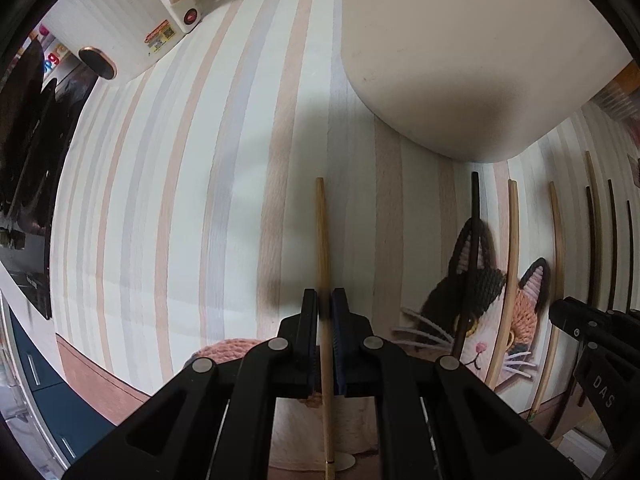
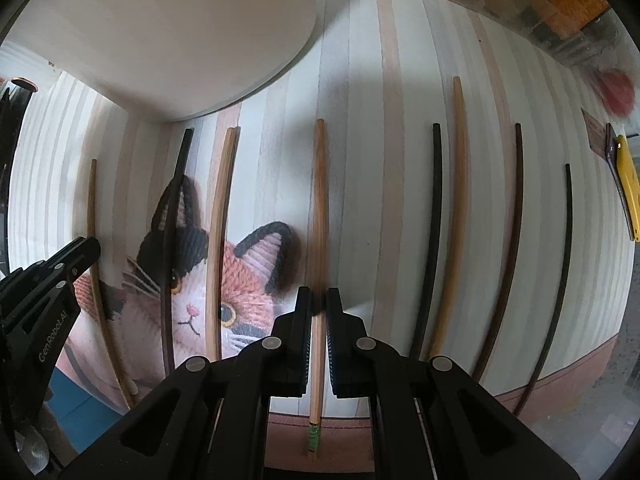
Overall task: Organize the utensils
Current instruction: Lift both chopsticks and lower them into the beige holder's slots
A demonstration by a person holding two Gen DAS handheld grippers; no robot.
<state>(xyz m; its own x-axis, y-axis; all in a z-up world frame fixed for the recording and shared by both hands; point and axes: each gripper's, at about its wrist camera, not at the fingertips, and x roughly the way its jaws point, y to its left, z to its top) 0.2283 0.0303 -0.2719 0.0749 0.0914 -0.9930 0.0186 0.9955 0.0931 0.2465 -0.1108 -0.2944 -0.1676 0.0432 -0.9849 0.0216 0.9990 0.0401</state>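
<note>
Left tool (image 1: 325, 300): closed tight on a light wooden chopstick (image 1: 322, 224); the pads press it from both sides, and the tool points down at the counter.
Light wooden chopstick: it runs straight between the jaws, its far end out over the striped cloth (image 1: 180, 200), its near end passing below the tool body.
Right tool (image 2: 319, 300): closed tight on a bamboo chopstick (image 2: 319, 208) in the same way, pointing down.
Bamboo chopstick: its near end, with a green painted band, shows below the tool; its far end lies toward the white container (image 2: 168, 40).
Other chopsticks: several lie in a row on the cloth, roughly parallel, well apart from each other. To the left of the right tool are a dark chopstick (image 2: 176, 200) and a pale chopstick (image 2: 220, 216), both lying across the cat mat (image 2: 192, 280). To the right are three dark ones and one light one; the first dark one (image 2: 434, 220) and the light one (image 2: 458, 200) are just beside each other.
Cat mat: a knitted cat face in black, orange and pink, flat on the cloth between the two tools.
White container: large, with rounded corners, standing on the counter beyond the chopsticks.
Kettle base (image 1: 120, 32): white, with a red button, at the far left corner in the left wrist view.
Counter: covered by the striped cloth in cream, pink and grey.
</note>
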